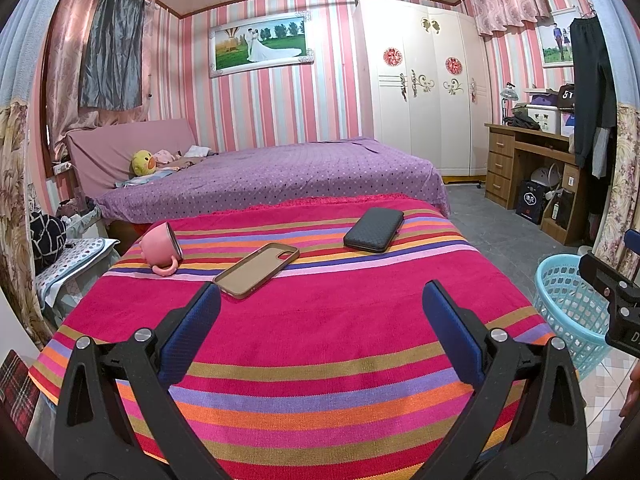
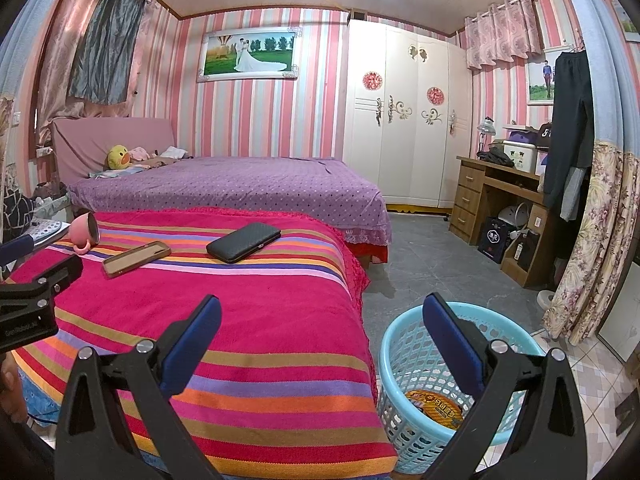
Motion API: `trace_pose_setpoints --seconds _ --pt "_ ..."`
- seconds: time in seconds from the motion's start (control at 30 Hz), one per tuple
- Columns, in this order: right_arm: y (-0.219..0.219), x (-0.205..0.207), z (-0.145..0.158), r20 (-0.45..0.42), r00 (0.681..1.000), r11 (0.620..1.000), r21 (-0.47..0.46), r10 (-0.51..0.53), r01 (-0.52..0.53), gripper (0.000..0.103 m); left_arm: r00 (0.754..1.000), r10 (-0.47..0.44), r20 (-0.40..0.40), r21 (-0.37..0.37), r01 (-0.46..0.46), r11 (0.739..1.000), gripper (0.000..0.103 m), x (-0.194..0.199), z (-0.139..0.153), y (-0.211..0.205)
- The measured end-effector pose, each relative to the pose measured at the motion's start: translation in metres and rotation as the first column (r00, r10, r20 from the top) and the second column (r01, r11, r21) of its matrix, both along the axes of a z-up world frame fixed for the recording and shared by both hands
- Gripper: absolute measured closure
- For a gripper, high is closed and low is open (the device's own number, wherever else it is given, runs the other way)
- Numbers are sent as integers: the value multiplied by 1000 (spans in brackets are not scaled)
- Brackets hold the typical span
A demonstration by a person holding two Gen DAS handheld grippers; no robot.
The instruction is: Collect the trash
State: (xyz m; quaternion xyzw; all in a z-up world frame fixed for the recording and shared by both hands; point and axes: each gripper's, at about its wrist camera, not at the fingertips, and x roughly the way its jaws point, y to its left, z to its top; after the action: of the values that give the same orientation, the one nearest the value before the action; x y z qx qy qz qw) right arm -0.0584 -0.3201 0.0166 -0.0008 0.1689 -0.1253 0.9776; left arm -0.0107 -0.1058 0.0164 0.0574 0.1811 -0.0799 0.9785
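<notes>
A light blue plastic basket (image 2: pixel 404 344) stands on the floor just right of the striped table, with an orange and yellow wrapper (image 2: pixel 436 406) lying in its bottom. My right gripper (image 2: pixel 320 312) is open and empty, its right finger over the basket's rim and its left finger over the table's corner. My left gripper (image 1: pixel 320 300) hangs open and empty above the near half of the striped cloth (image 1: pixel 320 340). The basket (image 1: pixel 568 304) shows at the right edge of the left wrist view, beside the body of the right gripper.
On the cloth's far part lie a pink mug on its side (image 1: pixel 162 246), a brown phone case (image 1: pixel 256 270) and a black wallet (image 1: pixel 374 229). Beyond is a purple bed (image 1: pixel 280 172). A wooden desk (image 2: pixel 500 200) and hanging clothes stand at the right.
</notes>
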Motion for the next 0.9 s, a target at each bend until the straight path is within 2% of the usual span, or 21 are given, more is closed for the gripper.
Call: trace_pose_setpoints --seconds 0.9 --pt "0 1 1 5 1000 1000 0 -4 4 5 1000 0 3 0 0 1000 6 0 -2 0"
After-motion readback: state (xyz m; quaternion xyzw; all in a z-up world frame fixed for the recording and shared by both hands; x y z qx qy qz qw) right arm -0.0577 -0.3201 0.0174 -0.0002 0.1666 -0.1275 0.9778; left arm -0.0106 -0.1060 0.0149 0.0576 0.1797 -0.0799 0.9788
